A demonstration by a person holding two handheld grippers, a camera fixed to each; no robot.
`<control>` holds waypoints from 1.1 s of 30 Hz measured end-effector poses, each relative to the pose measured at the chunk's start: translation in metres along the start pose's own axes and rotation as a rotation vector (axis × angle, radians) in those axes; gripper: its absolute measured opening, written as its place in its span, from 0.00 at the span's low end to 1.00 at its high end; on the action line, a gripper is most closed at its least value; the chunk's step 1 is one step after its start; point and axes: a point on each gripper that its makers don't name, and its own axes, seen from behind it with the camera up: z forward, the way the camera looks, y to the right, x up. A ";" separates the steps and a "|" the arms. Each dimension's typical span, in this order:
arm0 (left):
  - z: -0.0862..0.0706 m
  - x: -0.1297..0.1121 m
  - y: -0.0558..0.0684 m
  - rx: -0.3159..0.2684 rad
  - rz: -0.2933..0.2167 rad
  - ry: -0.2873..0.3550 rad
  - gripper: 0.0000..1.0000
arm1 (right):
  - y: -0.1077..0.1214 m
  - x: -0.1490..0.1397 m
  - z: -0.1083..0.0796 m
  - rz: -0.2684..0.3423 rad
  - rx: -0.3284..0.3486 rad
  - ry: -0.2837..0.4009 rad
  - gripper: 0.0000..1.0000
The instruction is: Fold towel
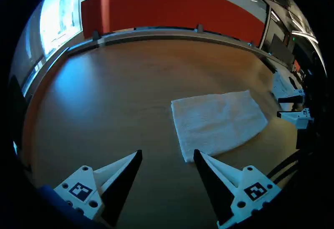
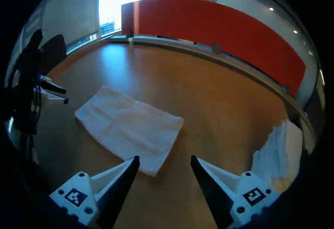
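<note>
A broad wooden desk (image 1: 125, 95) spreads across both views, with a glossy sheen and a bluish glare from a bright window (image 1: 58, 16) in the upper left of the frame. Along the desk's far edge stands a long red divider panel (image 1: 167, 12), running across the top of each view. A white towel (image 1: 217, 120) lies flat on the desk as a neat rectangle. In the left gripper view it sits right of centre, and in the right gripper view it sits left of centre. In the right gripper view, a stack of white cloths (image 2: 277, 154) rests at the lower right edge of the frame, well apart from the towel. The left gripper (image 1: 167, 153) fills the bottom of its own view with its two fingers spread wide, holding nothing; the towel's near corner lies just beside its right-hand fingertip. The right gripper (image 2: 165, 158) is likewise spread and empty, the towel's near corner close to its left-hand fingertip. Whether either finger touches the cloth cannot be told.
</note>
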 end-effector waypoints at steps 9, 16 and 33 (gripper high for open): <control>-0.022 -0.019 -0.015 0.042 -0.046 -0.004 0.91 | -0.008 -0.002 0.008 -0.047 0.046 -0.009 0.95; -0.036 -0.030 -0.025 0.072 -0.066 -0.010 0.91 | -0.012 -0.008 0.015 -0.082 0.074 -0.022 0.93; -0.057 -0.048 -0.039 0.112 -0.112 -0.017 0.91 | -0.021 -0.048 0.033 -0.123 0.150 -0.131 0.71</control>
